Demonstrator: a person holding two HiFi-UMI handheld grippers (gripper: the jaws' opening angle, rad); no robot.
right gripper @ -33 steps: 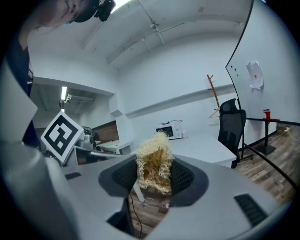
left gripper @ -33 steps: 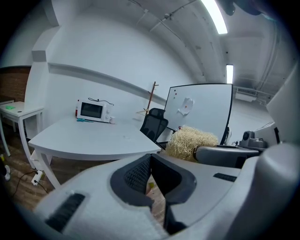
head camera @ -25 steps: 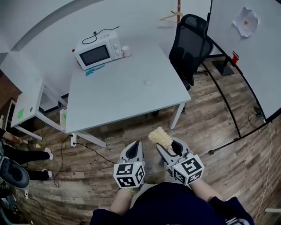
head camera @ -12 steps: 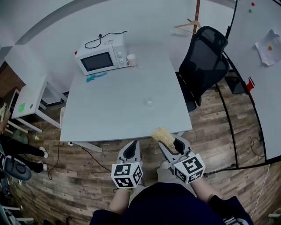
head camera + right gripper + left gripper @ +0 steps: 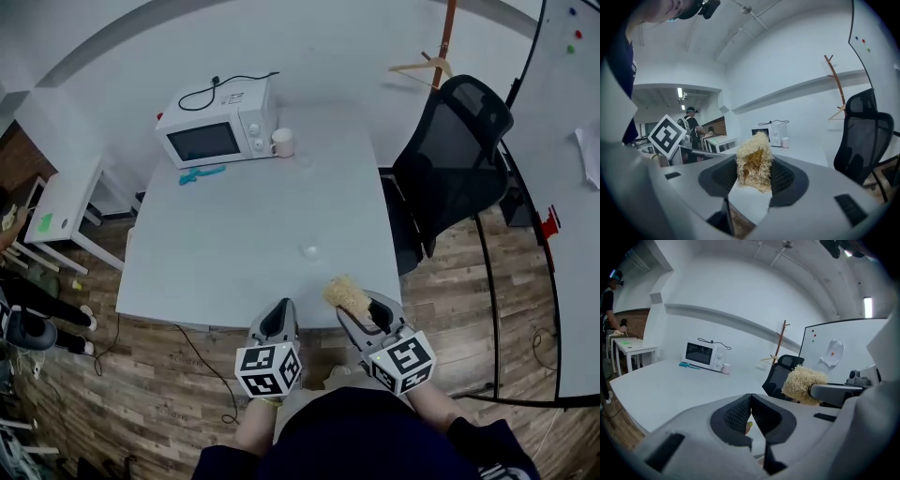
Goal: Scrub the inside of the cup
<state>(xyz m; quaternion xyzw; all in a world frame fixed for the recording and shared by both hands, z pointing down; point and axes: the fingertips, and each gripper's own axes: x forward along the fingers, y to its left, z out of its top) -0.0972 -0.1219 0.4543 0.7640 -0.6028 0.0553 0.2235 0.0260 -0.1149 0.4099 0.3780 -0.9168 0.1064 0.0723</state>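
- Well back on the white desk (image 5: 225, 239), the pale cup (image 5: 281, 142) stands upright with its long axis vertical and its mouth up, just beside the right end of the microwave (image 5: 217, 124).
- Its handle side is too small to make out, and the inside of the cup cannot be seen from any view.
- At the near edge of the desk, the right gripper (image 5: 362, 311) is clamped on a straw-coloured fibrous scrubber (image 5: 345, 296). The scrubber's bushy end sticks out past the jaws toward the desk.
- Beside it, the left gripper (image 5: 279, 315) has its jaws pressed together with nothing between them.
- Both grippers are well apart from the cup, with open desk between them. A small pale round thing (image 5: 310, 251), too small to identify, lies on that stretch.
- A teal item (image 5: 203, 173) lies flat in front of the microwave, whose door is shut, and a black cord (image 5: 221, 84) lies coiled on top of it.
- A black mesh chair (image 5: 457, 159) stands at the desk's right side, with a wooden coat stand (image 5: 442, 47) behind it.
- A small white side table (image 5: 54, 204) stands to the left.
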